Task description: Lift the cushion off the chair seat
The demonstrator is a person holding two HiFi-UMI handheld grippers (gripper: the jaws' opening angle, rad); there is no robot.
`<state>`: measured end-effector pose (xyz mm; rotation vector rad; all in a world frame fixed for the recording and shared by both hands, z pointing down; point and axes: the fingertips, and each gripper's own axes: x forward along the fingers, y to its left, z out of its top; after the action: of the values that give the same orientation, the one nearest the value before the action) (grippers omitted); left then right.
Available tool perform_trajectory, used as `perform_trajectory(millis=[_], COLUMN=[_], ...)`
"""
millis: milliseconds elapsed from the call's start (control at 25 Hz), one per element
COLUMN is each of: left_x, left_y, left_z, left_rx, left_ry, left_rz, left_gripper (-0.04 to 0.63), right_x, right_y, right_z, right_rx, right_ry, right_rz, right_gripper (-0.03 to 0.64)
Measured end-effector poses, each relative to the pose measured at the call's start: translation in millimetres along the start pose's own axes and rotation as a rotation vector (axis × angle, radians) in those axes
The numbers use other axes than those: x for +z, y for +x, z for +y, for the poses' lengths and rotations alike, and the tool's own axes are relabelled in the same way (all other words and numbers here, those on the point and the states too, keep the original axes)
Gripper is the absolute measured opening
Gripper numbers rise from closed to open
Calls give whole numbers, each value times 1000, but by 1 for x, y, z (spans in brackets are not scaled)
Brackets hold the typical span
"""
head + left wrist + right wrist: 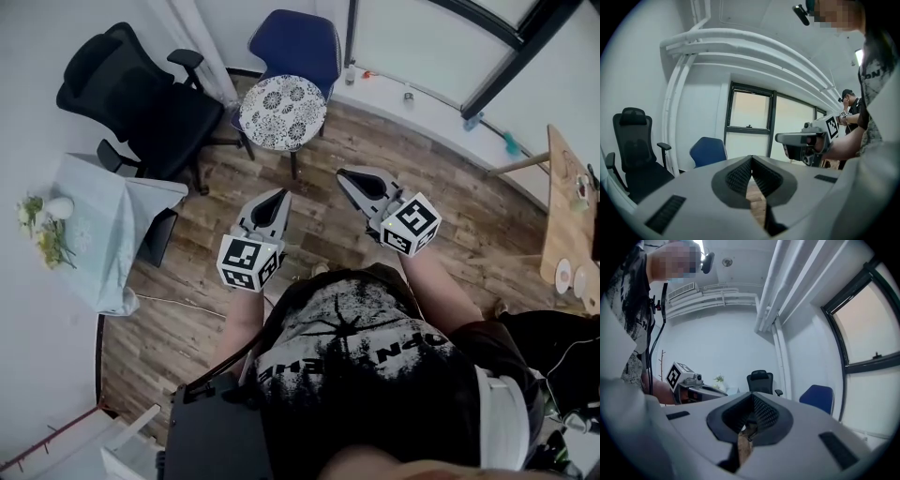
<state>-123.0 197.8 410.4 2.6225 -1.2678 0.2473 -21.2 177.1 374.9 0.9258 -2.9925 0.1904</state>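
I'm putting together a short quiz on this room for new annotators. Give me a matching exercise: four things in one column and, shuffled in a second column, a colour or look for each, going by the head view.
Column one:
1. cushion
2. office chair
3. small table
4. blue chair

Column two:
A. black, with armrests
B. pale and draped, at the left edge
C. round, patterned in black and white
D. plain blue backrest, by the window wall

Pairs: 1-C, 2-A, 3-B, 4-D
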Motion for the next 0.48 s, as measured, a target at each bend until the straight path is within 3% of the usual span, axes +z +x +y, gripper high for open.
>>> perform_trajectory(millis=[480], left_x=[0], left_y=[1], left_z=[47], left_rx=[-6], left_ry=[-32], left_rz=[-19], left_gripper=[12], right_x=[-2], right_y=[47], right_z=[-2], right_rx=[0], right_ry=[-8], right_rz=[31], right_gripper=[18])
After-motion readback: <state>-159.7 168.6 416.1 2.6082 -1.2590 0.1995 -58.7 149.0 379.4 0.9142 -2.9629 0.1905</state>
